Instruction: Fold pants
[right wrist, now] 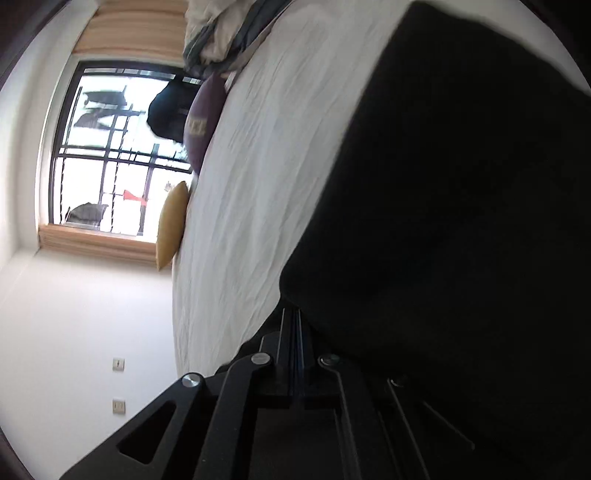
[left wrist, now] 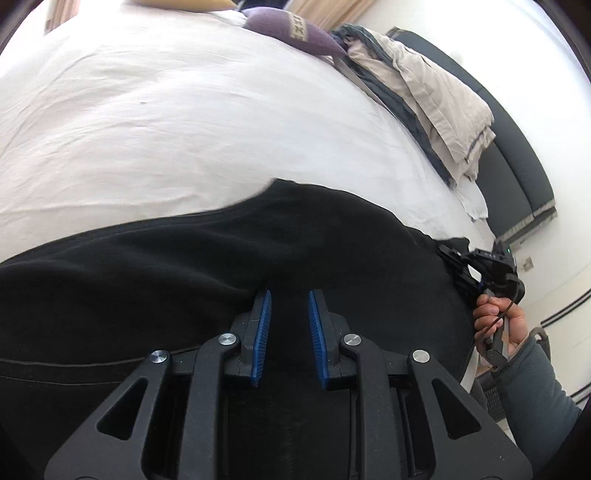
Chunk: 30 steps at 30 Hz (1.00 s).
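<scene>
The black pants lie spread across the near edge of the bed, over its white sheet; in the right wrist view the same dark cloth fills the side of the picture toward that edge. The left gripper hangs over the pants, its blue-padded fingers standing a little apart; black cloth shows in the gap between them, but whether the pads press on it cannot be told. The right gripper has its fingers clenched tight together, pads flat against each other, at the border of the pants; whether any cloth is pinched between them cannot be told; in the left wrist view that gripper sits at the pants' right end, held by a hand in a grey sleeve. Toward the far edge of the bed rest a purple cushion and a yellow cushion; a pile of beige and grey bedding lies along the head end, beside a dark headboard. A barred window stands beyond the bed.
</scene>
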Tool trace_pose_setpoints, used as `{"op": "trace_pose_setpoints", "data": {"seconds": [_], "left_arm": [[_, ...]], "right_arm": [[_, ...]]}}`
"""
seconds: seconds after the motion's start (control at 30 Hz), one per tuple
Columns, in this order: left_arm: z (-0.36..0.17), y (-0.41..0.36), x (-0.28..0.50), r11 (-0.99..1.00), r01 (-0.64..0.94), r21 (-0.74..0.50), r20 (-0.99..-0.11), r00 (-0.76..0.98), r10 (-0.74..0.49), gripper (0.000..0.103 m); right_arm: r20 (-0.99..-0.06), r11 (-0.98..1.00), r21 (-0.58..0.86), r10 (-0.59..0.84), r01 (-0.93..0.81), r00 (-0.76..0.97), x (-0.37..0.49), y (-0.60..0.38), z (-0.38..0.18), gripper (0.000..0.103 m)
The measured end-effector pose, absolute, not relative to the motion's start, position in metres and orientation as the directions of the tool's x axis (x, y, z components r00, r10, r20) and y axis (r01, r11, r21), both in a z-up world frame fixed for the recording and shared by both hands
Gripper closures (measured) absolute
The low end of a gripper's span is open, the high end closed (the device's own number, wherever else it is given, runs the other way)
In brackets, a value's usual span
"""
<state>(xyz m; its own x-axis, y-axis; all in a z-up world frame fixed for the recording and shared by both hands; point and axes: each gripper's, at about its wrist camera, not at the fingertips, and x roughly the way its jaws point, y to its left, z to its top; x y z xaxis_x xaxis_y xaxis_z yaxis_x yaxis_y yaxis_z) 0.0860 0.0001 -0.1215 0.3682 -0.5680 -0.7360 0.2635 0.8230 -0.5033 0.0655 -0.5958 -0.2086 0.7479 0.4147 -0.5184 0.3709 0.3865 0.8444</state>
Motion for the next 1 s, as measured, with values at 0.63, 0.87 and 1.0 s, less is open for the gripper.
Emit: {"op": "trace_pose_setpoints", "data": {"seconds": [0.63, 0.87, 1.0], "left_arm": [[-0.111, 0.178, 0.036, 0.813, 0.152, -0.561, -0.629, 0.560, -0.539, 0.083], [-0.113, 0.168, 0.039, 0.819, 0.157, -0.552, -0.640, 0.549, -0.537, 0.083], [-0.084, 0.151, 0.026, 0.880, 0.129, -0.458, -0.684, 0.581, -0.441, 0.083]], "right_arm": [[-0.426, 0.348, 0.902, 0.630, 0.255, 0.650, 0.042, -0.509, -0.215, 0.103], [-0.551, 0.261, 0.825, 0.177, 0.500, 0.816, -0.046, -0.661, -0.198, 0.086], [-0.545, 0.363, 0.800, 0.106, 0.478, 0.832, -0.091, -0.664, -0.152, 0.037]]}}
